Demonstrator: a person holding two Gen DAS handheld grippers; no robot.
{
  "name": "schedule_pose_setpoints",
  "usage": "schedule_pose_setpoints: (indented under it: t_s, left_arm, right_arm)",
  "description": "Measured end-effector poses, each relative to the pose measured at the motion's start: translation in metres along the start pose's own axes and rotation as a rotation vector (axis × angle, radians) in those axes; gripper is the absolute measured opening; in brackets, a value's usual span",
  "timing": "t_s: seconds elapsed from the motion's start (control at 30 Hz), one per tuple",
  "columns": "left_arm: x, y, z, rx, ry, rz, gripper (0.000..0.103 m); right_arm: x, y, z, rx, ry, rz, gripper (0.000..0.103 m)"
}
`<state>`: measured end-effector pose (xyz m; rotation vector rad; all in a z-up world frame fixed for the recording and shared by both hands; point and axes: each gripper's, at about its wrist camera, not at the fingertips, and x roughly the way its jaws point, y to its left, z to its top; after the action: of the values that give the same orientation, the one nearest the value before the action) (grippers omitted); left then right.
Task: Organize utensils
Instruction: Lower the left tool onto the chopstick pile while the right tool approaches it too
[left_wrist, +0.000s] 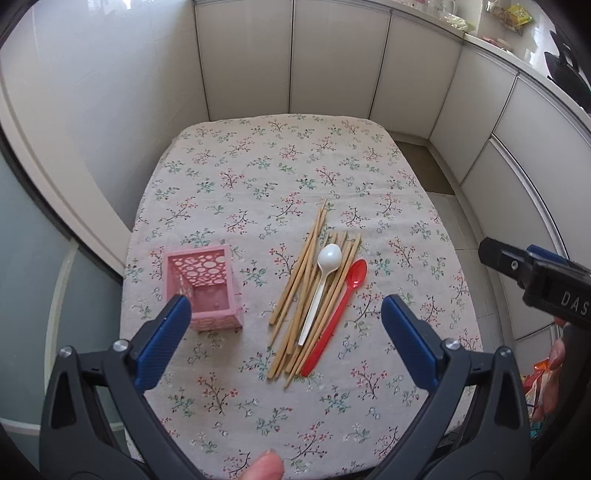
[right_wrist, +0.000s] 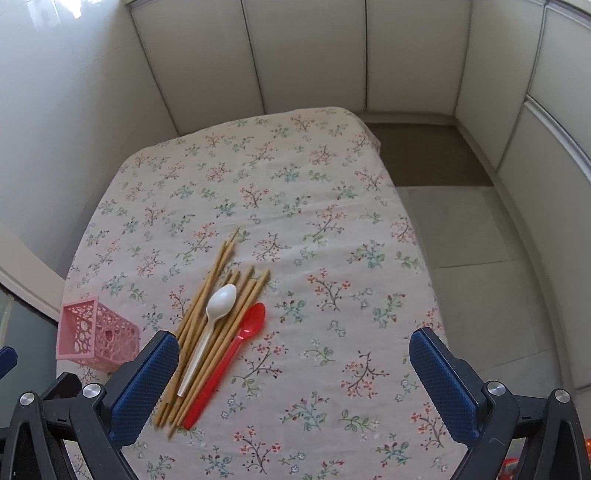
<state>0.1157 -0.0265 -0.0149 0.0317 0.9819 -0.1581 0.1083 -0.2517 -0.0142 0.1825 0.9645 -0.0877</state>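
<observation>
So nothing's been picked up yet here: both grippers are hovering over the floral tablecloth (left_wrist: 258, 166) with their blue pads spread wide and nothing between them. The left gripper (left_wrist: 286, 308) has the utensil pile dead ahead between its fingers, with the pink holder (left_wrist: 205, 288) just off its left pad. The right gripper (right_wrist: 293, 345) sees the same pile closer to its left finger, and the holder is way off at the left edge of its view. The thing that matters for the grab, I reckon, is the long axis: everything in the pile runs diagonally, near ends toward the person and tips pointing away and a bit to the right, so whichever gripper goes in would want its fingers closing across that line, not along it. Either hand looks about equally near the pile, but the left is clearly nearer the holder. Count: 1 white spoon (left_wrist: 320, 286) lying on top of the chopsticks (left_wrist: 295, 280), 1 red spoon (left_wrist: 338, 314) along the pile's right side touching it, 1 holder standing upright and empty-looking. The chopsticks overlap too much for an exact count, maybe around 10.
</observation>
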Motion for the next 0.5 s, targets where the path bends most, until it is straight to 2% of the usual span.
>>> schedule_pose_setpoints:
  t_s: [0.13,0.27,0.3,0.33,0.37,0.5]
  left_arm:
    - [0.043,-0.004,0.025,-0.05,0.084,-0.059,0.094]
    - [0.09,-0.013,0.038,-0.051,0.148,-0.058,0.082]
    - [0.103,-0.014,0.04,-0.056,0.165,-0.056,0.077]
    - [0.115,-0.014,0.041,-0.066,0.179,-0.064,0.071]
    - [0.128,-0.015,0.042,-0.072,0.191,-0.08,0.069]
    - [0.168,-0.022,0.049,-0.085,0.228,-0.117,0.056]
  right_arm:
    - [0.029,-0.007,0.016,0.032,0.055,0.003,0.102]
    - [0.072,-0.023,0.021,0.082,0.072,0.065,0.102]
    - [0.088,-0.03,0.019,0.108,0.101,0.08,0.102]
    - [0.106,-0.039,0.017,0.138,0.154,0.09,0.097]
    - [0.121,-0.046,0.016,0.158,0.2,0.102,0.088]
    - [0.155,-0.061,0.015,0.202,0.269,0.155,0.085]
